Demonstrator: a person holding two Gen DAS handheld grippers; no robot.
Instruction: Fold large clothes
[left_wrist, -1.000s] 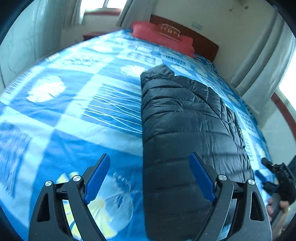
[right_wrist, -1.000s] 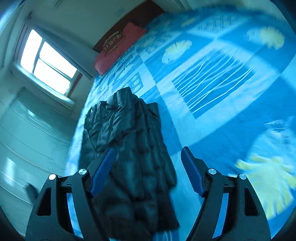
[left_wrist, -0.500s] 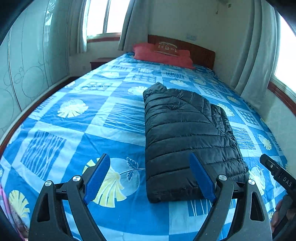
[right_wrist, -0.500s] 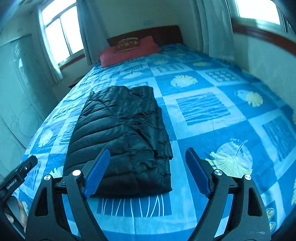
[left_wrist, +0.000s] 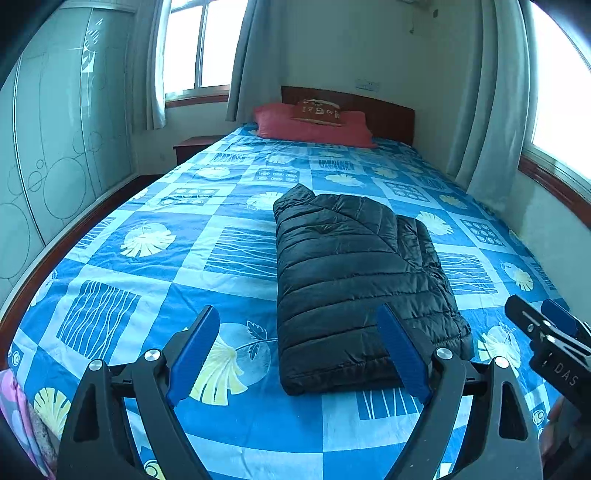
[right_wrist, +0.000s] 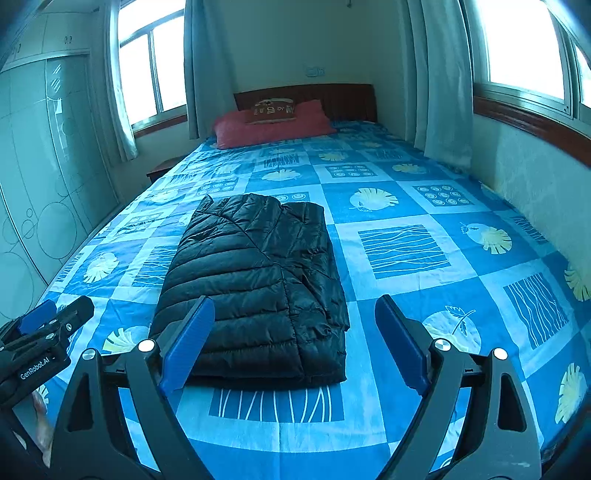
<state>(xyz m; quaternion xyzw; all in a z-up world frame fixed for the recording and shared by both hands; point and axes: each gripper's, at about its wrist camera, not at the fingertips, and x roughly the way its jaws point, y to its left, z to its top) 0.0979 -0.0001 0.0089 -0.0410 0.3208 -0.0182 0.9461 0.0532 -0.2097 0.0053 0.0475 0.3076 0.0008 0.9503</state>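
Observation:
A black quilted puffer jacket (left_wrist: 354, 280) lies folded into a long rectangle on the blue patterned bed cover (left_wrist: 155, 280). In the right wrist view the same jacket (right_wrist: 258, 280) sits left of centre. My left gripper (left_wrist: 299, 350) hovers open above the bed's near end, left of the jacket's near edge, with nothing between its blue pads. My right gripper (right_wrist: 295, 343) is also open and empty, held over the jacket's near right corner without touching it. Each gripper shows at the edge of the other's view.
Red pillows (left_wrist: 314, 123) lean on the wooden headboard (right_wrist: 306, 98) at the far end. A wardrobe with glass doors (left_wrist: 55, 158) runs along the left, a nightstand (left_wrist: 192, 146) beside it. Curtains (right_wrist: 439, 85) and a wall close the right side. A pink patterned cloth (left_wrist: 18, 410) shows at the bottom left.
Both grippers have pulled back and risen from the jacket, so the whole bed and room now show. The right view has rolled upright. The jacket stays folded.

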